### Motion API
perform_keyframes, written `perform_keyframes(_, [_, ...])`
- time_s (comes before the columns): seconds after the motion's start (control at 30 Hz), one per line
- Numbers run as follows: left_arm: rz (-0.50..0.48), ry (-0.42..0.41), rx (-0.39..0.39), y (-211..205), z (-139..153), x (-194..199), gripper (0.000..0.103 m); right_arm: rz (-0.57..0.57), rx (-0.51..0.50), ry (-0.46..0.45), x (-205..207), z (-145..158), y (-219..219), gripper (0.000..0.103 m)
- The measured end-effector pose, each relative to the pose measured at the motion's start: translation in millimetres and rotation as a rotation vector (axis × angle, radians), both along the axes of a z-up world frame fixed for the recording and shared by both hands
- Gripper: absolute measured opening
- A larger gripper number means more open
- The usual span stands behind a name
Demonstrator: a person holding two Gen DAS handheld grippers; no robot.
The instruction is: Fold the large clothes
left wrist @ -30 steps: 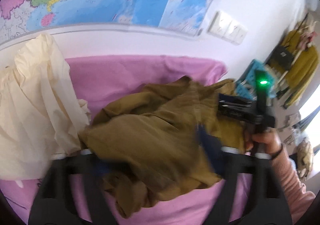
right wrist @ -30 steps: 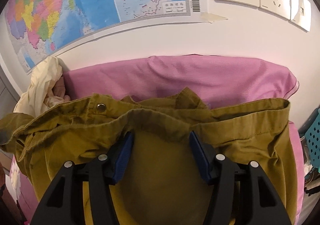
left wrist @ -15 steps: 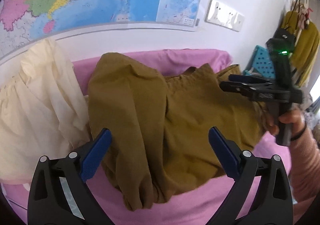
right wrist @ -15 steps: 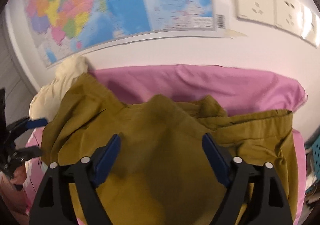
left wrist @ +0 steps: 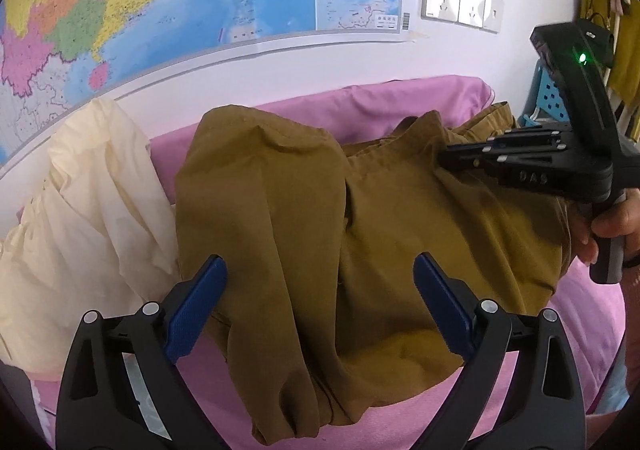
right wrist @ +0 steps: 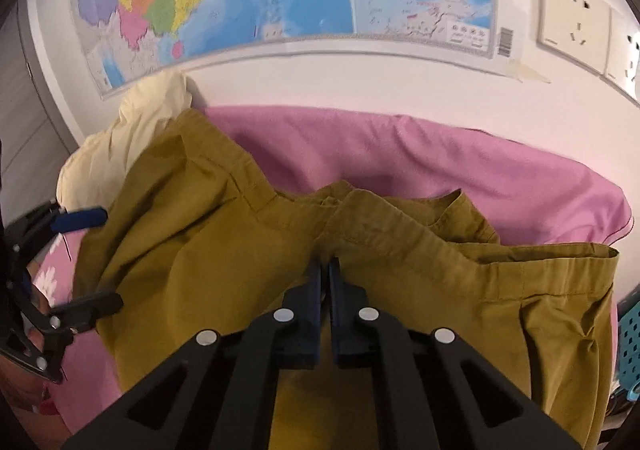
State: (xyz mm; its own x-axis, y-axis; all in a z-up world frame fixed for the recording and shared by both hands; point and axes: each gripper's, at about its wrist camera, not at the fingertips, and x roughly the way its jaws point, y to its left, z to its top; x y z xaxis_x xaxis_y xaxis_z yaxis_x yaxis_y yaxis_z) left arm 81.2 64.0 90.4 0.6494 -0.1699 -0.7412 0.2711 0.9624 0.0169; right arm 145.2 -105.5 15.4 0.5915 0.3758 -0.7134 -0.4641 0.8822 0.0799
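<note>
olive trousers (left wrist: 380, 230) on pink sheet (left wrist: 420, 101), right gripper (right wrist: 325, 270) just pinched shut on them

The olive-brown trousers (left wrist: 400, 242) lay crumpled and partly doubled over on pink bedding, the stitched waistband (right wrist: 400, 234) rumpled along the far side toward the wall, one leg (left wrist: 256, 250) folded across to the left and hanging forward over the near edge, just beside a cream garment.
</note>
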Motion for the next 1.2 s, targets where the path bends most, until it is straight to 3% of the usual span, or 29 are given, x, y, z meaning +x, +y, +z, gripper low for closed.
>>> perform_keyframes(0.3, [0.003, -0.002, 0.006, 0, -1, 2, 0.093, -0.074, 0.05, -0.08, 11, 29, -16, 0.0])
perform_keyframes(0.47, [0.017, 0.008, 0.014, 1, -4, 4, 0.093, -0.08, 0.053, -0.027, 25, 20, -12, 0.001])
perform_keyframes(0.53, [0.023, 0.014, 0.019, 1, -6, 7, 0.093, -0.089, 0.065, -0.001, 25, 16, -16, 0.007])
perform_keyframes(0.57, [0.027, 0.015, 0.023, 1, -7, 8, 0.093, -0.089, 0.071, -0.004, 22, 16, -19, 0.016])
perform_keyframes(0.63, [0.03, 0.02, 0.025, 1, -10, 10, 0.093, -0.099, 0.072, -0.016, 15, 19, -23, 0.086])
perform_keyframes(0.67, [0.028, 0.022, 0.025, 1, -12, 11, 0.093, -0.083, 0.078, -0.028, 9, 19, -24, 0.087])
perform_keyframes(0.8, [0.031, 0.032, 0.03, -1, -19, 14, 0.093, -0.024, -0.014, -0.002, -3, 8, -9, 0.083])
perform_keyframes(0.87, [0.035, 0.041, 0.033, -1, -23, 16, 0.092, -0.01, -0.071, 0.001, -4, -1, 1, 0.069])
perform_keyframes(0.9, [0.036, 0.046, 0.035, -1, -25, 16, 0.092, -0.015, -0.089, -0.001, -3, -5, 3, 0.051])
perform_keyframes(0.93, [0.038, 0.05, 0.036, 0, -27, 17, 0.093, -0.023, -0.102, 0.003, -1, -8, 4, 0.024])
perform_keyframes(1.03, [0.039, 0.057, 0.037, 0, -28, 20, 0.091, -0.02, -0.108, 0.014, 5, -14, 8, 0.004])
perform_keyframes(1.2, [0.041, 0.055, 0.039, -1, -28, 22, 0.09, -0.024, -0.172, -0.069, -1, -6, 20, 0.003])
